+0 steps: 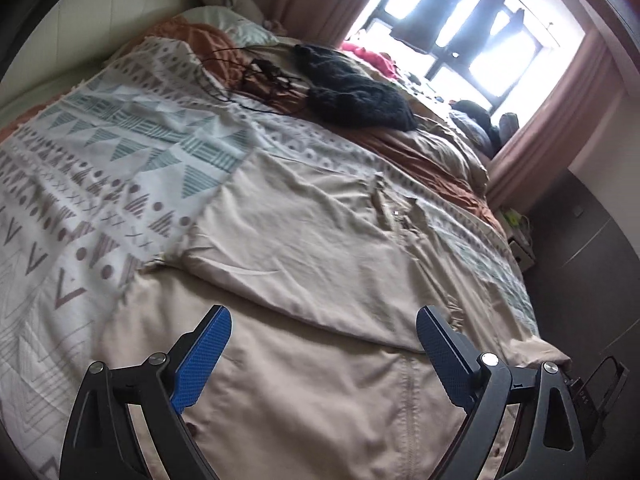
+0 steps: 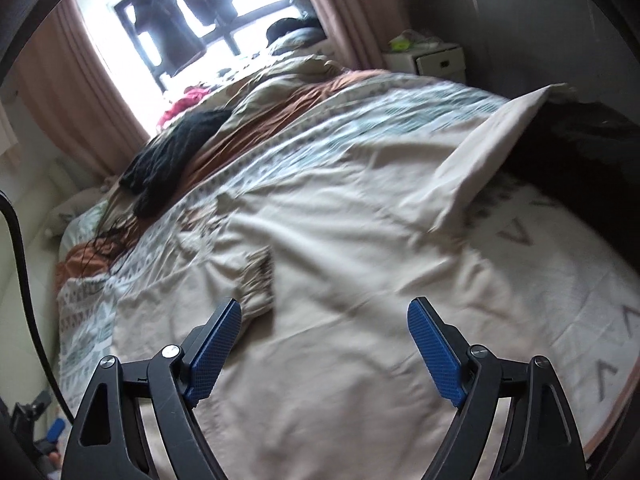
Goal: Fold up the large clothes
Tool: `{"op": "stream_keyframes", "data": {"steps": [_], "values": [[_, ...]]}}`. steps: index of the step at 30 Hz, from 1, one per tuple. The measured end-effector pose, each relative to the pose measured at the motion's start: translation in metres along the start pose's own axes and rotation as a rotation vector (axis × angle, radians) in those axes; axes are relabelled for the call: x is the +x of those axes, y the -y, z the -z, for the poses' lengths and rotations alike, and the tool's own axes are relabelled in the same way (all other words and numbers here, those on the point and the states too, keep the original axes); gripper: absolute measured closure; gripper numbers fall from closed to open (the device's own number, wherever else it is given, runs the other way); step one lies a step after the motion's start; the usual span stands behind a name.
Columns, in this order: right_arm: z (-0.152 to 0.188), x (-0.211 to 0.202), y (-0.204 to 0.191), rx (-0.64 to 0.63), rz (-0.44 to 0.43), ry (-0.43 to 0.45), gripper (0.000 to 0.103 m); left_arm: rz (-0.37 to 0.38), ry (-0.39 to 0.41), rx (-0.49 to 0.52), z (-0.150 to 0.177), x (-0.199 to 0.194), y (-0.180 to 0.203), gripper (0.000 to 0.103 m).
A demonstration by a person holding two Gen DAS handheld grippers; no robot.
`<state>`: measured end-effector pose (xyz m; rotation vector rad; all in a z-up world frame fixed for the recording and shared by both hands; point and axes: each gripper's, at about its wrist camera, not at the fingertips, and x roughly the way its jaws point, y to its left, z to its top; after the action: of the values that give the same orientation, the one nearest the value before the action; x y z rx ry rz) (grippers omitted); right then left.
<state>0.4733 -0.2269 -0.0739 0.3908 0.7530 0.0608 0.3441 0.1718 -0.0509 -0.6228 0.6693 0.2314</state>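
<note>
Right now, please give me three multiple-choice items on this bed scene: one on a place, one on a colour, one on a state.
1. Where does the dark knitted garment lie?
A. on the bed, toward the window
B. on the floor
C. between gripper fingers

2. What colour are the window curtains?
A. green
B. dusty pink
C. yellow

3. How do the left gripper and right gripper stand?
A. both shut on cloth
B. one shut
C. both open

Key: 1 A, it rests on the far bedding; 2 B, pink drapes frame the window; 3 C, blue pads stand apart over the large beige garment.
</note>
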Motion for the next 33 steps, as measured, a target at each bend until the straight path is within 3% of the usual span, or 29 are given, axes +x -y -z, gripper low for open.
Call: {"op": "stream_keyframes", "data": {"steps": [6, 11, 18, 25, 33], "values": [[-0.020, -0.007, 0.051, 0.080, 0.013, 0.078, 0.019, 0.062, -0.014, 0.028, 0.017, 0.018, 0.045, 0.009], [-0.036, -0.010, 0.093, 0.198, -0.008, 0.123, 0.021, 0.093, -0.026, 0.112, 0.034, 0.032, 0.083, 0.009], [-0.055, 0.003, 0.144, 0.340, -0.038, 0.154, 0.030, 0.072, -0.022, 0.194, 0.055, 0.054, 0.110, 0.009], [-0.083, 0.039, 0.190, 0.479, -0.107, 0.161, 0.063, 0.005, -0.036, 0.212, 0.058, 0.080, 0.103, 0.009], [-0.099, 0.078, 0.218, 0.521, -0.078, 0.145, 0.075, -0.044, -0.063, 0.196, 0.057, 0.103, 0.095, 0.009]]}}
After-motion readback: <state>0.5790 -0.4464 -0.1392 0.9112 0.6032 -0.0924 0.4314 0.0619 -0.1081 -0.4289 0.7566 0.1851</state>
